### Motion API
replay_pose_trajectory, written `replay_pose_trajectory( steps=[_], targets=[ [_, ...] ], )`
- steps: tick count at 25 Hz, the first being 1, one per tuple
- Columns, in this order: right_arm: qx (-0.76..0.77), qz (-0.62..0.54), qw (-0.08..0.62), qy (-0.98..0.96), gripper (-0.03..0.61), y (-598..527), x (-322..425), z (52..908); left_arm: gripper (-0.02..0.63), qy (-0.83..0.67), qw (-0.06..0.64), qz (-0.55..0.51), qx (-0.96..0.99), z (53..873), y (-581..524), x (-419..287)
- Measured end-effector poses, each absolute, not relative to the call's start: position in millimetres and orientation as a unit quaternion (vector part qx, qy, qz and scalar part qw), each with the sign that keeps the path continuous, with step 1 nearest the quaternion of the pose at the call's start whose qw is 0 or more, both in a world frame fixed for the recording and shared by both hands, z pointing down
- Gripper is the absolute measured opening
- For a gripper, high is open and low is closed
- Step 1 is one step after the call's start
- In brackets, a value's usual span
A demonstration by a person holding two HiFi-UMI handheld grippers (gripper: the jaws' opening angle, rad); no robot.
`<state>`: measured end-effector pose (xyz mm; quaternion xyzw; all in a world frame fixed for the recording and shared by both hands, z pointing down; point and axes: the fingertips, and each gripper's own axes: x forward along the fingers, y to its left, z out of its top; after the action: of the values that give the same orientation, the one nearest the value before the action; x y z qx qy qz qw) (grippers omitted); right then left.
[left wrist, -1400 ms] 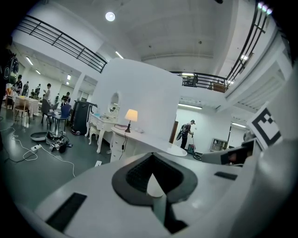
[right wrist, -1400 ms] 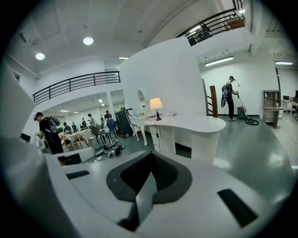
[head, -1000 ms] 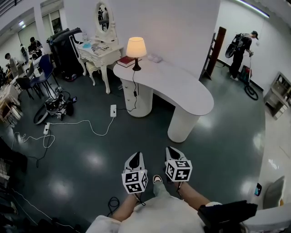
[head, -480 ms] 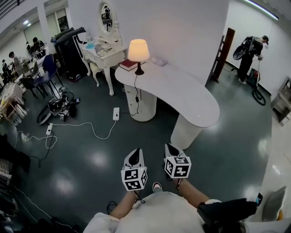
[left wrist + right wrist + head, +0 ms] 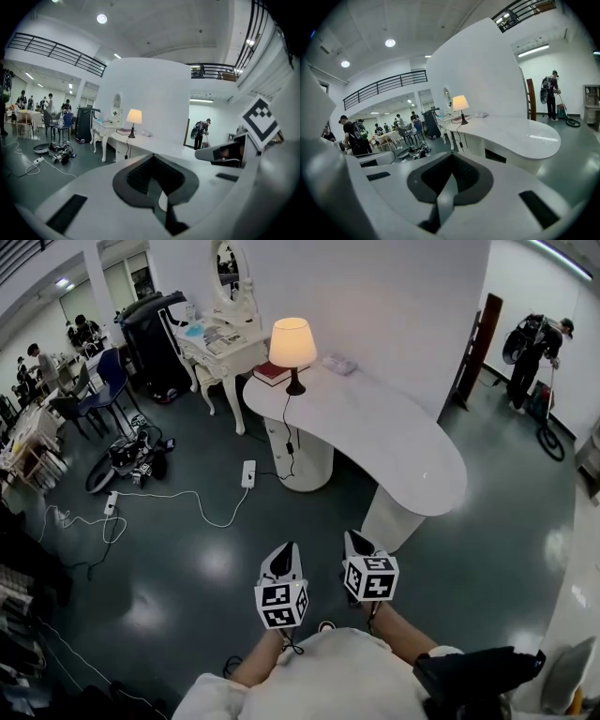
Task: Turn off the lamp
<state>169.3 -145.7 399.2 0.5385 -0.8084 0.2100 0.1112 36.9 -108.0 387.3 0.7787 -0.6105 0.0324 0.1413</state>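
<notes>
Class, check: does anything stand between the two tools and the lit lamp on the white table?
Nothing visible does. Only bare floor lies between the left tool, the right tool and the lamp; a power strip lies flat, left of that path.

Shows one lit lamp (image 5: 292, 343), one curved white table (image 5: 394, 437), one red book (image 5: 270, 374), one dressing table (image 5: 225, 345), one oval mirror (image 5: 231, 273), two power strips (image 5: 248, 473), and two grippers: left gripper (image 5: 279, 562) and right gripper (image 5: 357, 545).
</notes>
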Motion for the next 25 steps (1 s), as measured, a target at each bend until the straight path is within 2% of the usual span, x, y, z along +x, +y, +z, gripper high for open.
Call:
replay_pose_trajectory(
  steps=[13,25],
  targets=[
    [0.520,0.225,0.127,-0.814,-0.002,-219,184,407,0.006,-0.612,0.150,0.043,0.775,391,-171,61],
    [0.514,0.252,0.135,-0.809,-0.002,-265,180,435,0.006,-0.616,0.167,0.058,0.768,412,-220,52]
  ],
)
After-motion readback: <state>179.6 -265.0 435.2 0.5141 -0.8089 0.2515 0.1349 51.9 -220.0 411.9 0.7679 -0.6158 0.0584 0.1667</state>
